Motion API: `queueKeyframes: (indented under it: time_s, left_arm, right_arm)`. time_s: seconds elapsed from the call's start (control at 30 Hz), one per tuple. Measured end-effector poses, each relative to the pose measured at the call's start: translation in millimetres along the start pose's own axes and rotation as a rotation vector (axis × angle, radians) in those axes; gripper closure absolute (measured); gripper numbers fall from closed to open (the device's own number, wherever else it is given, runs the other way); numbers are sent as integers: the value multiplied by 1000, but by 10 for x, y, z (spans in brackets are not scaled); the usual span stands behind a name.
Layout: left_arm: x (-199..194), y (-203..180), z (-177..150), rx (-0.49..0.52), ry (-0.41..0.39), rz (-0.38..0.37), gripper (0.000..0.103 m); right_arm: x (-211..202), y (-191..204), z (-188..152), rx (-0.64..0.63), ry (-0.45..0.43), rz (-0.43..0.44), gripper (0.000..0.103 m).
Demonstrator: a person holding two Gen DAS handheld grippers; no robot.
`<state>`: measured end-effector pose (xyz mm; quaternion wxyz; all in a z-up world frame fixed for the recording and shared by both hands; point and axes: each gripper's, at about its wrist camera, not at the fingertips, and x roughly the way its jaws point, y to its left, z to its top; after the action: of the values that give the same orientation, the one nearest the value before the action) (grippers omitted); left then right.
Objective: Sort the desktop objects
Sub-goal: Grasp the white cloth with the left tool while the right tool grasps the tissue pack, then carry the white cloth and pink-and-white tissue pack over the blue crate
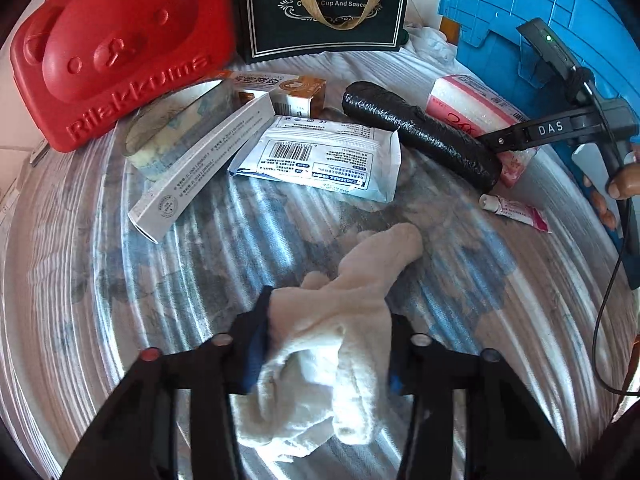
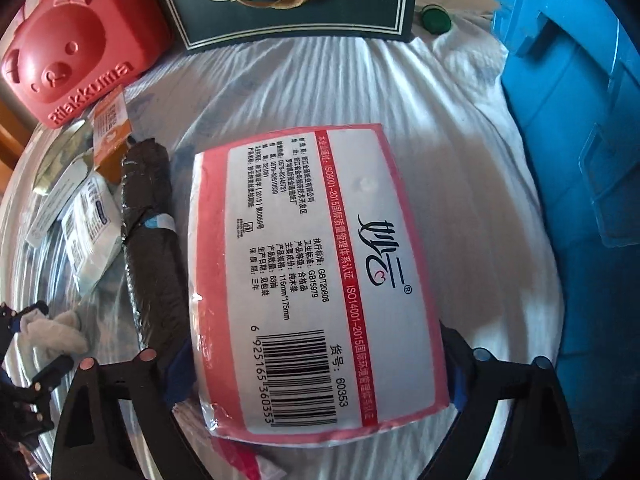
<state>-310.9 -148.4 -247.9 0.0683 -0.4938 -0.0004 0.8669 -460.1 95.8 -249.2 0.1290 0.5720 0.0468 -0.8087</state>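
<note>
Two tools, both loaded. We see the left tool (image 1: 326,344) clamped on a cream sock (image 1: 336,320), its fingers pressing the bunched cloth from both sides; the sock's toe end sticks out fwd past the tips, low over the striped cloth-covered desk (image 1: 180,280).

Right tool (image 2: 316,360) is clamped on a pink-and-white tissue pack (image 2: 316,272), barcode end nearest the cam, pack running fwd between the fingers.

Ahead of the left tool: a white mask packet (image 1: 320,156) w/ barcode, a long white carton (image 1: 200,164) to its left, leaning on a tape roll (image 1: 176,132). An orange box (image 1: 296,92) sits behind those. A black wrapped roll (image 1: 420,136) lies fwd-right, touching the tissue pack. A small pink tube (image 1: 516,210) is nearer, right of the sock.

Far fwd-left of both tools stands a red Rilakkuma case (image 1: 120,48); straight fwd, a dark gift bag (image 1: 324,8) w/ gold ribbon handle; fwd-right, a blue crate (image 2: 580,140). From the right cam the black roll lies just left of the pack, touching or not we can't tell.
</note>
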Motion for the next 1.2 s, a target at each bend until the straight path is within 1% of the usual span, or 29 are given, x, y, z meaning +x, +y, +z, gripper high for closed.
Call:
queueKeyframes:
  time_s: [0.03,0.07,0.17,0.27,0.33,0.47,0.53,0.67,0.73,0.8,0.93,1.03,1.1,1.2]
  left_arm:
    - [-18,30,-3,-17,-3,-25,75]
    - [-44,52,-13,-27,-9,-33,78]
    - [-138,55,-58,-25,-29,-26,80]
    - [-275,5,-72,-4,-48,-4,82]
    - [-409,-24,-50,10,-77,8,82]
    - [-705,-92,58,38,-134,61,82]
    - [-890,-138,133,43,-165,89,82]
    - [-1321,-281,296,65,-269,139,82]
    - [-1506,-343,394,81,-307,174,82]
    - [-1689,-395,476,83,-352,192,82]
    - [-2057,-498,624,79,-437,195,82]
    - [-2269,-612,730,107,-487,213,82]
    - [-2405,-695,800,119,-511,197,82]
    - [-2560,-886,927,165,-551,183,82]
  right_arm:
    - [-16,2,-17,8,-4,2,10]
    - [-41,13,-47,10,-11,-1,11]
    - [-212,76,-171,-3,-54,-12,11]
    - [-426,132,-285,-3,-95,-7,11]
    - [-571,180,-336,-5,-120,1,11]
    - [-920,268,-459,1,-187,26,11]
    - [-1139,325,-497,6,-229,37,11]
    - [-1625,430,-567,-2,-329,50,11]
    - [-1878,475,-616,-7,-383,52,11]
    - [-2134,506,-675,-5,-434,50,11]
    - [-2619,554,-849,4,-533,50,10]
    - [-2945,588,-985,22,-590,39,10]
    - [-3201,610,-1097,34,-641,40,10]
    - [-3580,614,-1286,50,-718,5,10]
